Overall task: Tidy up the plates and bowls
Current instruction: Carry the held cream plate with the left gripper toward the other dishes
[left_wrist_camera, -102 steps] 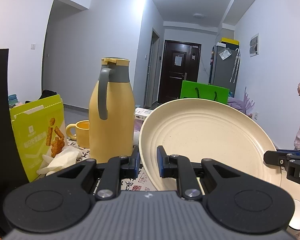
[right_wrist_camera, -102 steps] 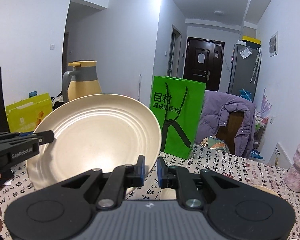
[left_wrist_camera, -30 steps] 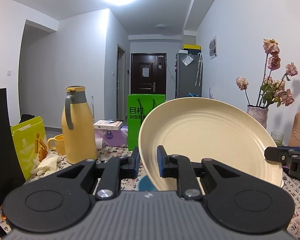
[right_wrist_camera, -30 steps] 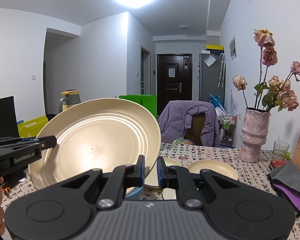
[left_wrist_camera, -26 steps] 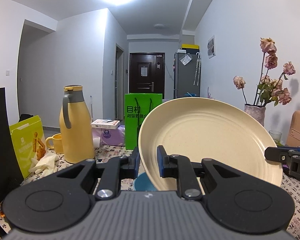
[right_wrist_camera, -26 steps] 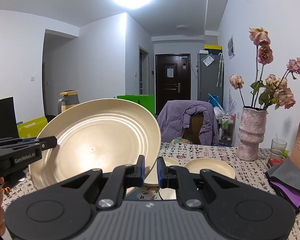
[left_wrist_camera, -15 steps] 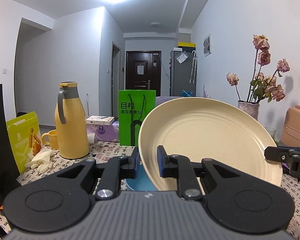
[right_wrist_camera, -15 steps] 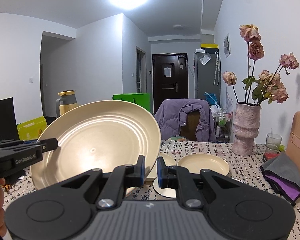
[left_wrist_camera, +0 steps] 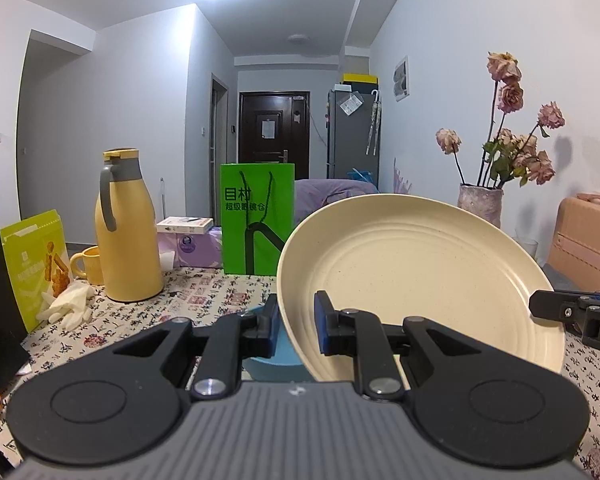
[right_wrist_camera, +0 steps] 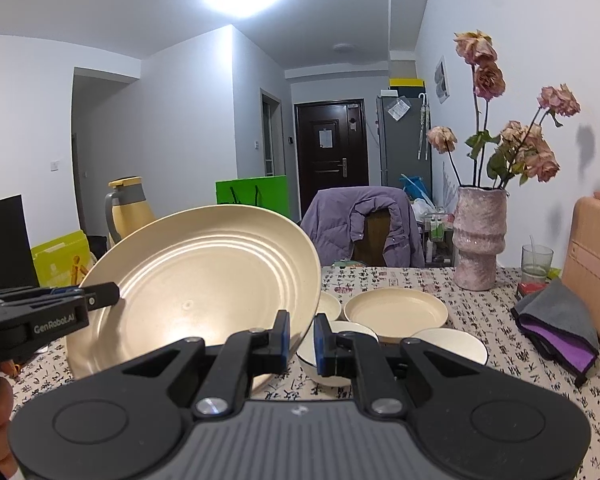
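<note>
The left tool (left_wrist_camera: 296, 326) was clamped on the near rim of a large cream plate (left_wrist_camera: 416, 276), and the right tool (right_wrist_camera: 300, 338) was clamped on the opposite rim of the same plate (right_wrist_camera: 204, 280). The plate hung tilted between them above the bench (right_wrist_camera: 480, 312), its upper edge clear of everything. Under its lower edge sat a blue dish (left_wrist_camera: 268, 364); whether the two touched could not be told.

The left tool's side arm read "GenRobot.AI" (right_wrist_camera: 54, 326). A green paper bag (left_wrist_camera: 258, 218) carried dark Chinese characters, and the bench cloth was printed with more.

Just beyond the right tool stood a cluster of cream dishes: a shallow plate (right_wrist_camera: 396, 312) and two white bowls (right_wrist_camera: 450, 344), all empty as far as showed. Open cloth lay between them and a folded grey-and-purple cloth (right_wrist_camera: 556, 324). A pink vase (right_wrist_camera: 480, 236) held dried roses; a glass (right_wrist_camera: 537, 260) held a stick. On the left stood a yellow jug (left_wrist_camera: 126, 228) and mug (left_wrist_camera: 88, 264).
</note>
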